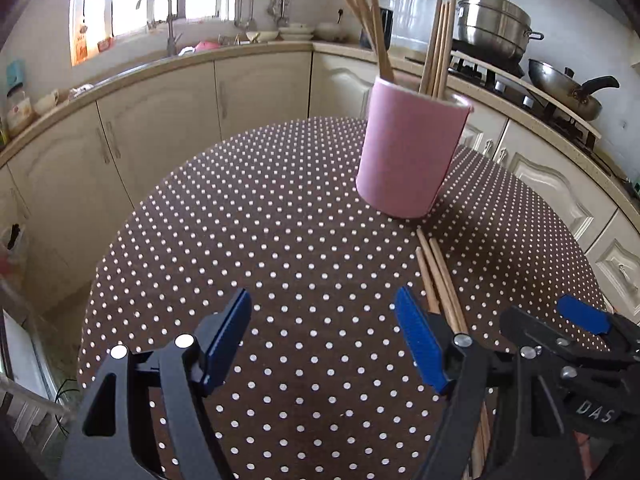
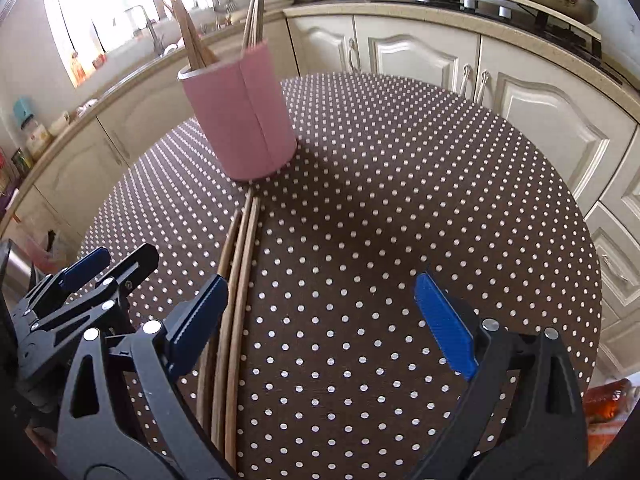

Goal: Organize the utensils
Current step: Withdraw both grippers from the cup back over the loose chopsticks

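A pink cup (image 1: 408, 152) stands on the polka-dot table (image 1: 280, 240) with several wooden chopsticks (image 1: 438, 40) upright in it; it also shows in the right wrist view (image 2: 244, 120). Three loose chopsticks (image 1: 440, 280) lie on the cloth in front of the cup, seen again in the right wrist view (image 2: 236, 300). My left gripper (image 1: 322, 332) is open and empty, just left of the loose chopsticks. My right gripper (image 2: 320, 320) is open and empty, with its left finger (image 2: 196, 316) beside the chopsticks. Each gripper shows in the other's view (image 1: 568, 340) (image 2: 88, 280).
Cream kitchen cabinets (image 1: 160, 120) and a counter curve around behind the table. A sink with a tap (image 1: 160, 20) is at the back left. A steel pot (image 1: 496, 24) and a wok (image 1: 568, 84) sit on the stove at the right.
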Tool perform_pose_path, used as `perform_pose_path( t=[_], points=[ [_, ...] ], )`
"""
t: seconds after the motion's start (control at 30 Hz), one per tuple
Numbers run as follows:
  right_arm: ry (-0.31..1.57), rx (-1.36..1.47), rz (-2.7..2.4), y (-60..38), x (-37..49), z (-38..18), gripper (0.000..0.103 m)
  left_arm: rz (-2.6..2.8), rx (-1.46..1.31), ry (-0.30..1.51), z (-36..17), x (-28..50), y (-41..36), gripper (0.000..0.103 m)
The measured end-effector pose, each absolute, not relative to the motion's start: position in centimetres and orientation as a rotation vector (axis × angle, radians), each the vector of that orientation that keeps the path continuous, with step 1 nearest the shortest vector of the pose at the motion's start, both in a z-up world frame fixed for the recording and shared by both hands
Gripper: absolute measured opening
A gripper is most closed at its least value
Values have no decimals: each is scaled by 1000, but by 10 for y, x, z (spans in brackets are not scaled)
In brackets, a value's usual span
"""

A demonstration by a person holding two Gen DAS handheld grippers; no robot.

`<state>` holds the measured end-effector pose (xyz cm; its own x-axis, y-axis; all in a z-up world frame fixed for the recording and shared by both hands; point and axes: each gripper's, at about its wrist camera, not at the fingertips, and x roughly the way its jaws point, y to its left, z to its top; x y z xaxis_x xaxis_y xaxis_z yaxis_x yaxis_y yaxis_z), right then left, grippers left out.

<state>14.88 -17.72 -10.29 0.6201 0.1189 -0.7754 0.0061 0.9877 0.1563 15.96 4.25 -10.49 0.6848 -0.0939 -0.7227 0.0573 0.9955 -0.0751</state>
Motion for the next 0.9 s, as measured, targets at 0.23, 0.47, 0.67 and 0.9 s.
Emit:
perform_pose_path(
  t=[0.23, 0.47, 0.67, 0.9],
  points=[
    [939, 173, 71, -181, 159, -112, 93, -150, -131, 846, -113, 164, 52, 73],
    [946, 151, 95, -175, 167, -115, 93, -222, -284, 868, -119, 170, 74, 73],
    [950, 88, 74, -164, 172, -118, 95, -190, -253, 873, -121, 171, 73, 73],
    [931, 53, 25, -156, 173, -123, 97, -167, -231, 875, -120, 174, 68, 73]
  ],
)
